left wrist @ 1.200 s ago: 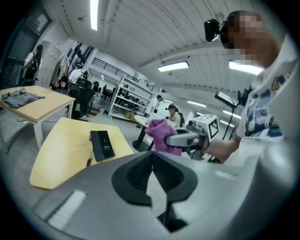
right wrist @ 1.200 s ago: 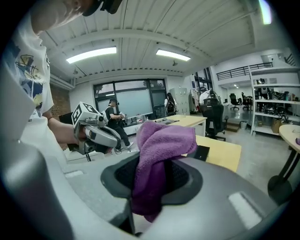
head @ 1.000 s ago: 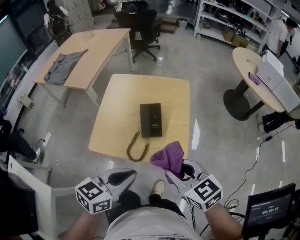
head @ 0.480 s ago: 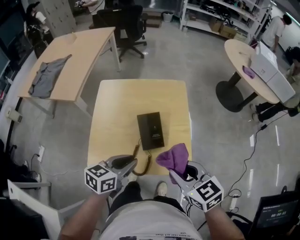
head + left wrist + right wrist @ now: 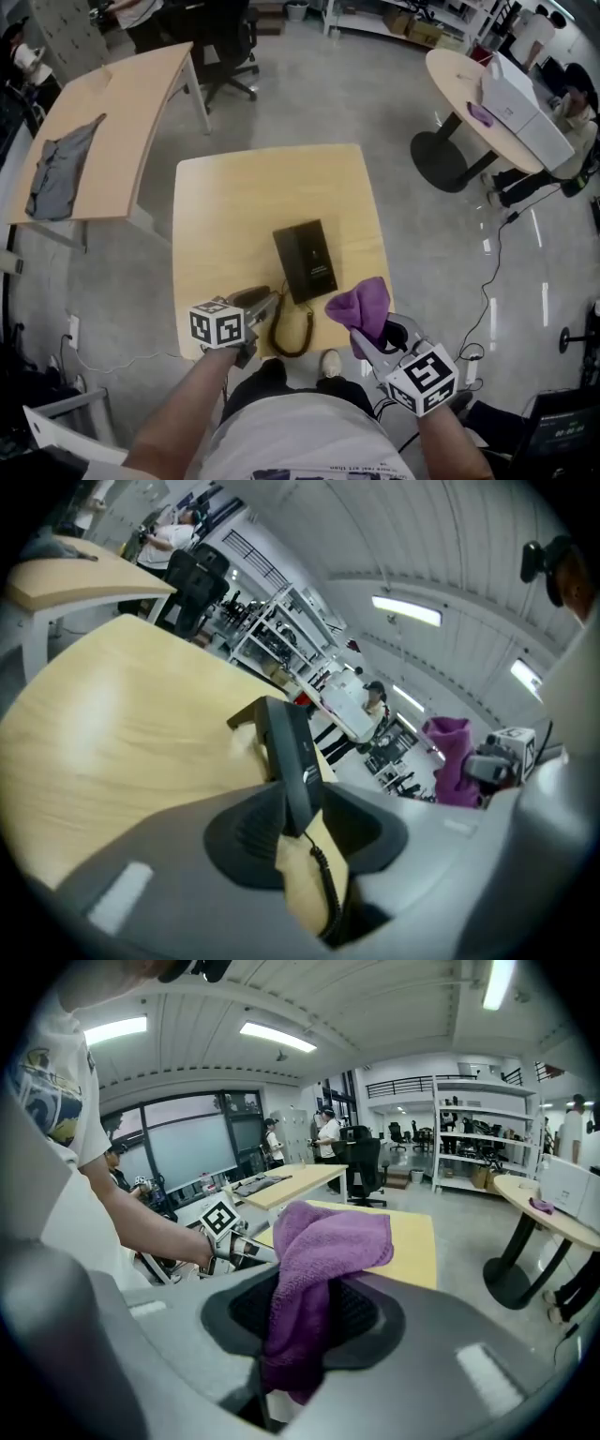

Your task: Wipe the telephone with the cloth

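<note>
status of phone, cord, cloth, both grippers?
telephone: flat on table, untouched.
cord: coiled, looped by the near table edge.
cloth: bunched, held clear of the telephone.
right gripper: shut on cloth.
left gripper: open, fingers just been opening, nothing gripped.

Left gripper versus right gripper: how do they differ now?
The left gripper is empty, its jaws apart and just opening wider; the right gripper is shut on the purple cloth. The left gripper is close by the cord; the right gripper is farther from it. Both point toward the table.
</note>
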Available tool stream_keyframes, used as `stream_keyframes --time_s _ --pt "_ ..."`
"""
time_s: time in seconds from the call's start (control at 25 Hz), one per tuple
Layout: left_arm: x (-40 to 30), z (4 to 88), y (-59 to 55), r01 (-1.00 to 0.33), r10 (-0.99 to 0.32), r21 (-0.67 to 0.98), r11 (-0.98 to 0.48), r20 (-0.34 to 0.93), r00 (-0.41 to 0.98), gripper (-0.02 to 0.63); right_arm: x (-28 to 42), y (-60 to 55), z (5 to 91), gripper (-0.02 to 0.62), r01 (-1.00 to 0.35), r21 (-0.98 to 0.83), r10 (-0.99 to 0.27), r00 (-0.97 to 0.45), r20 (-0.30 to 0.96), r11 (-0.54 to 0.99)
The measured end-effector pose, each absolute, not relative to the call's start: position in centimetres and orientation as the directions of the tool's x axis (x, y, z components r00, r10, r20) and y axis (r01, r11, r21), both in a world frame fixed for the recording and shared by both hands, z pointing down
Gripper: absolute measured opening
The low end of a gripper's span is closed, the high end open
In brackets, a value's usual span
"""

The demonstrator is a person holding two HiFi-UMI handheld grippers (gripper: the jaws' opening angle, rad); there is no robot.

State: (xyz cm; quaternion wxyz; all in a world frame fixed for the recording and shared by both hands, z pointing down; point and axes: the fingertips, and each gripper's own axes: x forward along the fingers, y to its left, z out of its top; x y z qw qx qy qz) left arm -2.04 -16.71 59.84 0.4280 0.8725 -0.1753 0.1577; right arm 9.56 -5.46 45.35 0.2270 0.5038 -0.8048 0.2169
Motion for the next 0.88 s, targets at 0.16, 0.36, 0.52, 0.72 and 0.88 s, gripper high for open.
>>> stream_keyframes --time_s 0.16,0.36,0.52,0.72,0.88 --pt "-0.8 62.2 -18.2 -0.401 -0.135 0.751 -0.525 0.391 0.910 0.139 9.4 -5.2 45.7 0.117 -0.930 -0.116 -0.712 -0.344 0.612 0.349" --pt "0.5 63.7 -19.5 -0.373 -0.115 0.791 -0.485 0.366 0.924 0.154 9.2 -4.4 45.5 0.117 -0.947 -0.108 -0.714 -0.300 0.633 0.302" --pt "1.9 64.1 -19.6 -0.336 -0.084 0.819 -0.465 0.336 0.938 0.161 9.1 -3.6 45.6 0.117 -0.957 -0.101 -0.709 -0.270 0.651 0.272" --pt "3.0 64.5 -20.2 -0.304 -0.074 0.837 -0.456 0.305 0.950 0.164 9.1 -2.5 45.6 0.117 -0.967 -0.098 -0.708 -0.240 0.665 0.235" --pt "3.9 63.7 -20.9 -0.276 -0.080 0.858 -0.433 0.268 0.960 0.143 9.5 -1.8 45.6 0.117 -0.972 -0.100 -0.705 -0.222 0.674 0.211"
